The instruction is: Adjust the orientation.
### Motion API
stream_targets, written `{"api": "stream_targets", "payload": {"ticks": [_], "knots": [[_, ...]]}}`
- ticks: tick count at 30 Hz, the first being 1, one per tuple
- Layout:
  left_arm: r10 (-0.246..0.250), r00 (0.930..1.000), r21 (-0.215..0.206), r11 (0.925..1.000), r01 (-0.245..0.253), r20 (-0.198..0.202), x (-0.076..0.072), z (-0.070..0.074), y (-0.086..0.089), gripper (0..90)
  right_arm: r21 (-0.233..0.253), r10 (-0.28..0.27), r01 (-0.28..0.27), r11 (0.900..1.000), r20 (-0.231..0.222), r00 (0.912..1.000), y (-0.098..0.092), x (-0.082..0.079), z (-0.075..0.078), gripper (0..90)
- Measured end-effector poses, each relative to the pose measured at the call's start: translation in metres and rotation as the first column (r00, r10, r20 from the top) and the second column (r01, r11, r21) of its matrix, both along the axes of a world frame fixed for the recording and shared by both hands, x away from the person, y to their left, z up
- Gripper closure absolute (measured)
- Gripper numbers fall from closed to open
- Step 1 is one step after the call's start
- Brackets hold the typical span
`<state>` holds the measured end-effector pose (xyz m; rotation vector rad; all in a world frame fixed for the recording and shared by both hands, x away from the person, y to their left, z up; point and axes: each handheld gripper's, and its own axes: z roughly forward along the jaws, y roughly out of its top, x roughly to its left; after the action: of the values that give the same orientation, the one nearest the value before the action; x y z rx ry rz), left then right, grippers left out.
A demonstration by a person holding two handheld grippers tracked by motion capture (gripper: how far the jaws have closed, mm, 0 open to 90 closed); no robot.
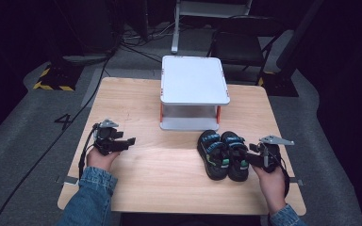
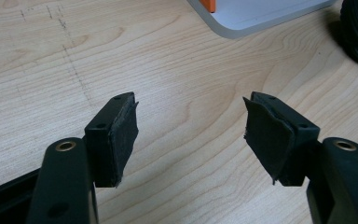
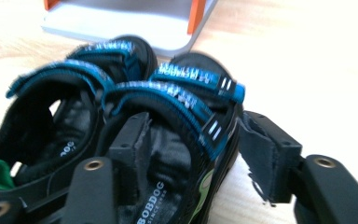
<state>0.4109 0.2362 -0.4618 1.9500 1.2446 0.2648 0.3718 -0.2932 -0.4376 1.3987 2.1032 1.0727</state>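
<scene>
Black sandals (image 1: 223, 154) sit paired on the desk (image 1: 160, 174); the right claw (image 3: 191, 154) straddles the nearer sandal's side wall (jaws apart), while the left claw (image 2: 191, 137) gapes empty.

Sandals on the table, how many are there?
2. The left sandal and the right sandal sit side by side in front of the white shelf. The right gripper has its open jaws straddling the right sandal's outer side.

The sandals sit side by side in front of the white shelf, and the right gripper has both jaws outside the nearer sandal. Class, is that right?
Not quite. In the right gripper view, the right gripper has one jaw inside the nearer sandal and one outside. The rest stands: both sandals sit before the white shelf.
</scene>
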Motion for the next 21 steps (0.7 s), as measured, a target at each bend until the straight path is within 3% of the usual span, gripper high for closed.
{"api": "stream_targets", "payload": {"ticks": [2, 3, 4, 5, 8, 15, 21], "knots": [[-0.012, 0.9999, 0.010, 0.9999, 0.012, 0.001, -0.001, 0.001, 0.000, 34.4, -0.003, 0.015, -0.015, 1.000, 0.044, 0.9989, 0.000, -0.003, 0.010, 42.3], [-0.012, 0.9999, 0.010, 0.9999, 0.012, 0.001, -0.001, 0.001, 0.000, 34.4, -0.003, 0.015, -0.015, 1.000, 0.044, 0.9989, 0.000, -0.003, 0.010, 42.3], [-0.006, 1.0000, 0.010, 0.9999, 0.006, 0.002, -0.002, 0.001, 0.000, 34.4, -0.009, 0.039, -0.038, 0.999, 0.091, 0.9950, 0.001, -0.007, 0.018, 42.2], [-0.005, 1.0000, 0.011, 0.9999, 0.005, 0.001, -0.002, 0.001, 0.000, 34.4, -0.025, 0.047, -0.045, 0.999, 0.109, 0.9929, 0.002, -0.009, 0.023, 42.6], [0.004, 1.0000, 0.017, 0.9998, -0.003, -0.009, -0.001, -0.001, 0.001, 34.4, -0.031, 0.081, -0.078, 0.996, 0.133, 0.9878, 0.003, -0.013, 0.032, 44.7], [-0.002, 1.0000, 0.017, 0.9998, 0.002, -0.008, 0.000, -0.002, -0.001, 34.4, -0.003, 0.164, -0.164, 0.986, 0.066, 0.9843, 0.018, -0.019, 0.035, 49.8], [-0.006, 0.9999, 0.016, 0.9998, 0.006, -0.015, 0.000, -0.002, -0.001, 34.4, -0.016, 0.241, -0.242, 0.970, -0.036, 0.9698, 0.034, -0.020, 0.030, 54.7]]}}
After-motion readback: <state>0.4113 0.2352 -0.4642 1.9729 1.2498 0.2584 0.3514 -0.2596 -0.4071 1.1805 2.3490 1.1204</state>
